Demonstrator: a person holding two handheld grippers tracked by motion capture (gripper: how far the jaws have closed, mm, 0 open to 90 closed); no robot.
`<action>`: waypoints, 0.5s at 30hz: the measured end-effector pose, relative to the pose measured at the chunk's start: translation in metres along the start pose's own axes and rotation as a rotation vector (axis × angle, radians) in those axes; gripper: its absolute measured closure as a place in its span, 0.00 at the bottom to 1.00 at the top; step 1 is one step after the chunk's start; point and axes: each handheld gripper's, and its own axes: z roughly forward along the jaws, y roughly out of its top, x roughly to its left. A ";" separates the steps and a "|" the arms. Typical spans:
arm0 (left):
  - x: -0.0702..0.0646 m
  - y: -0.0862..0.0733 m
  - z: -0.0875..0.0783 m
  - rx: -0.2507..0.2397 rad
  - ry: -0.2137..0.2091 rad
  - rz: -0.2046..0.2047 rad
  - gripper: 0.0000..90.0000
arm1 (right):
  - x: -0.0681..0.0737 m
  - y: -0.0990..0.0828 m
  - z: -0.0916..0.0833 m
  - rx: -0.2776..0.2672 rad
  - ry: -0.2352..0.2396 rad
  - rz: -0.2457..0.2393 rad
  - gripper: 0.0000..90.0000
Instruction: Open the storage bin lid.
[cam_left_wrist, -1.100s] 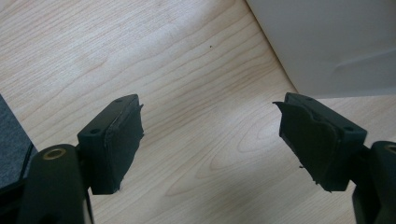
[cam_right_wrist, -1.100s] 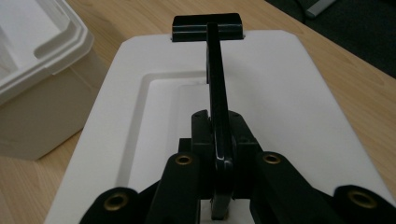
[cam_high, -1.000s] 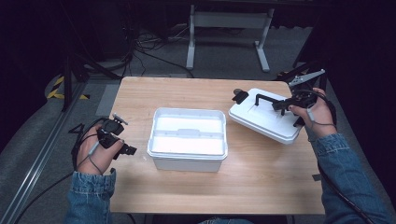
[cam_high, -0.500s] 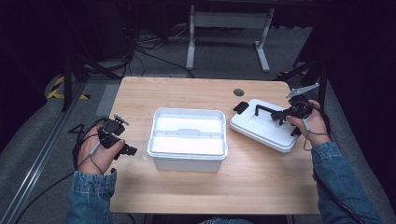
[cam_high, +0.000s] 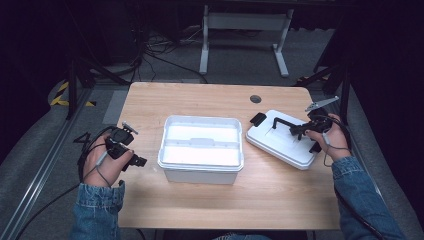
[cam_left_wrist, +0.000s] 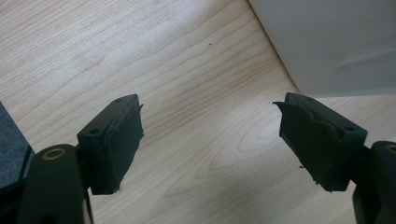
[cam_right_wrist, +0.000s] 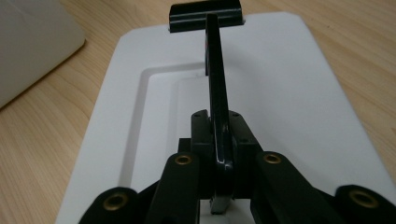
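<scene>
- The right claw (cam_high: 299, 131) is clenched on the thin black handle (cam_right_wrist: 217, 93) of the white lid (cam_high: 280, 142). The handle stands on its edge between the two pads.
- The lid lies on the desk (cam_high: 280, 200) directly under this claw, to the right of the open white box (cam_high: 201, 149) and apart from it.
- My judgement: the step in hand is to set the lid down. To do it well, the lid should lie flat on the wood before the grip is loosened, because one end seems a little raised.
- After that the claw should go straight up, so that the handle does not catch on a pad.
- The left claw (cam_left_wrist: 210, 140) is released, with nothing between its pads. It rests just beside the box wall (cam_left_wrist: 336, 42).
- The lid is smooth hard plastic, a flat rectangle with rounded corners and a shallow sunken panel. A black clip (cam_right_wrist: 205, 16) sits at its far end, beyond the claw.
- The handle is glossy and narrow, so it may slip sideways.
- The desk is pale wood with visible grain; the box is deep, with a thick rim.
</scene>
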 end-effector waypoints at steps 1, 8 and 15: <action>0.000 0.000 0.000 -0.001 -0.002 0.000 0.24 | -0.001 -0.002 0.001 0.005 -0.001 0.002 0.93; 0.000 0.001 0.000 0.004 -0.001 0.002 0.24 | -0.005 -0.016 0.010 0.021 0.001 0.025 0.92; 0.000 0.001 0.001 0.006 0.000 0.002 0.24 | -0.008 -0.025 0.016 0.035 0.002 0.043 0.91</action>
